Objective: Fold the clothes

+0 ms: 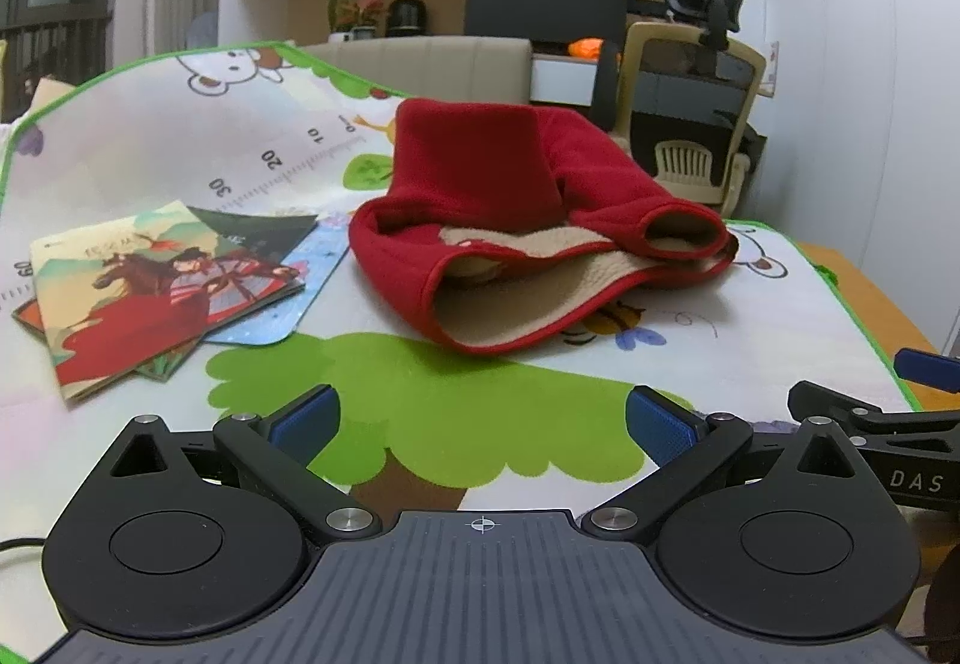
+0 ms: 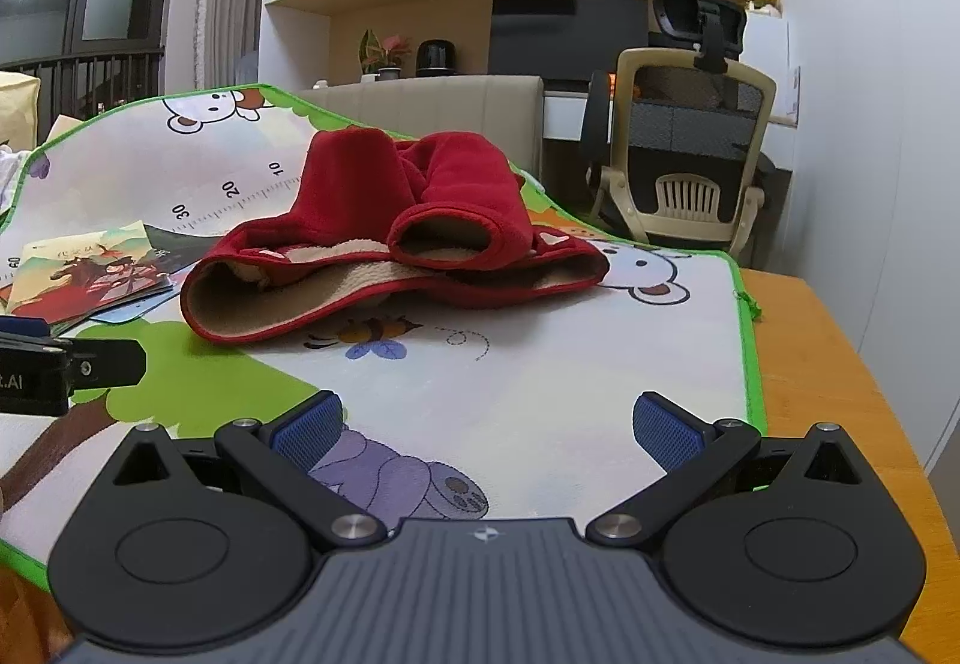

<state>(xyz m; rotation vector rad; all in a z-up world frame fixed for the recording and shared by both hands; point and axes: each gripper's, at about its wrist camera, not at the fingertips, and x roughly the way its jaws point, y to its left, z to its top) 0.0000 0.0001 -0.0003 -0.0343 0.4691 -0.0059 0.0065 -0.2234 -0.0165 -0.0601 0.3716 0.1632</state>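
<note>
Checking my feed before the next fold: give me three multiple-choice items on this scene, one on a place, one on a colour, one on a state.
1. Where do the picture books lie relative to the garment?
A. On top of it
B. On the play mat, to its left
C. On the chair

2. What colour is the garment's lining?
A. Beige
B. Blue
C. Black

3. How are the two grippers?
A. Both shut on cloth
B. One open, one shut
C. Both open, empty

Answers: B, books lie apart, left of the garment; A, beige fleece shows at the openings; C, left gripper and right gripper have spread fingers holding nothing.
</note>
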